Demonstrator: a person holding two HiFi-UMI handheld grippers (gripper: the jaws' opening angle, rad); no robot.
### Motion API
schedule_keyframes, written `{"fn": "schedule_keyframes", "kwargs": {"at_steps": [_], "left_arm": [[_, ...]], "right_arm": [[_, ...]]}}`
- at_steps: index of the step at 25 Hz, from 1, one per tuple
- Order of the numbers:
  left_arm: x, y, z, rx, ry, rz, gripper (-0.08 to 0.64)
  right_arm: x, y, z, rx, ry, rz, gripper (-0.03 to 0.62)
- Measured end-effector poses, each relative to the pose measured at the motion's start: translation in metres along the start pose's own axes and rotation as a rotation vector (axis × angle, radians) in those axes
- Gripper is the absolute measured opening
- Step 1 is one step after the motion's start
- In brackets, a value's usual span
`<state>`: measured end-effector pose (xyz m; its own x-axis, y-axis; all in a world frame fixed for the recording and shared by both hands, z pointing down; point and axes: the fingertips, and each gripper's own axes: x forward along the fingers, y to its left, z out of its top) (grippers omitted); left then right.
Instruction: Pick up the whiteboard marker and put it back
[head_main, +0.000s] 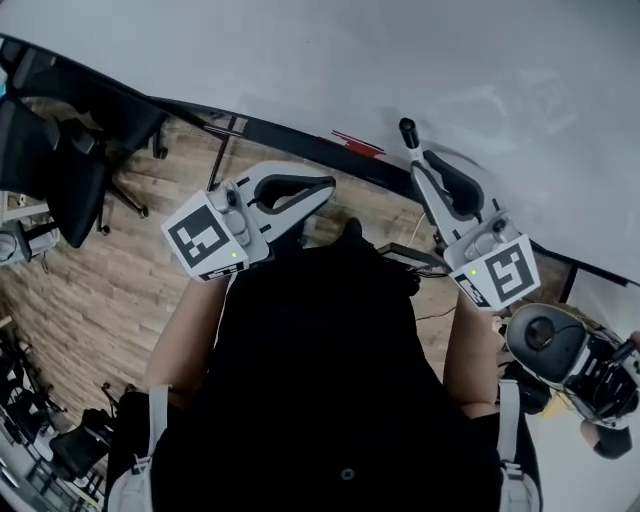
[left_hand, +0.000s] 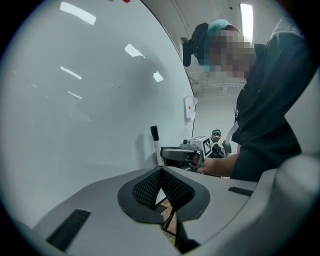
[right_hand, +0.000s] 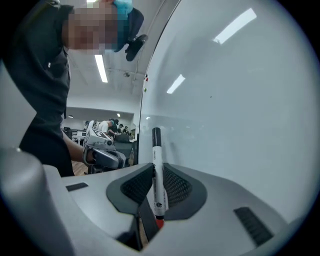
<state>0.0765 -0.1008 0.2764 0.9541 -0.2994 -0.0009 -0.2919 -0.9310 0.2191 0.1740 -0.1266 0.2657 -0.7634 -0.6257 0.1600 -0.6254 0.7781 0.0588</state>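
Whiteboard (head_main: 420, 60): one, upright | Grippers: two, both close before the whiteboard | Right gripper (right_hand: 158, 175): clenched on the single whiteboard marker (right_hand: 156, 150), black cap up, just off the whiteboard, likely carried for return | Left gripper (left_hand: 161, 174): jaws together, empty, apparently spare.

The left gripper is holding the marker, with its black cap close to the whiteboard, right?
Not quite. It is the right gripper that holds the marker, with its black cap close to the whiteboard. The right gripper view shows its jaws shut on the marker. The left gripper has its jaws together with nothing between them.
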Motion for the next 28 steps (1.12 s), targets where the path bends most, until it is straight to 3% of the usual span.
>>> {"fn": "schedule_keyframes", "kwargs": {"at_steps": [5,18,28], "left_arm": [[-0.007,-0.002,0.015,0.041,0.015,-0.056,0.012],[0.004,-0.039,0.007,0.096,0.083,-0.218,0.012],[0.007,-0.062,0.002,0.102,0.102,-0.329,0.012]], "right_arm": [[-0.022,0.016,0.011,-0.009,-0.08,-0.027,0.071],[-0.068,0.064,0.007,0.189,-0.323,0.045,0.071],[-0.081,0.095,0.003,0.228,-0.372,0.01,0.071]]}}
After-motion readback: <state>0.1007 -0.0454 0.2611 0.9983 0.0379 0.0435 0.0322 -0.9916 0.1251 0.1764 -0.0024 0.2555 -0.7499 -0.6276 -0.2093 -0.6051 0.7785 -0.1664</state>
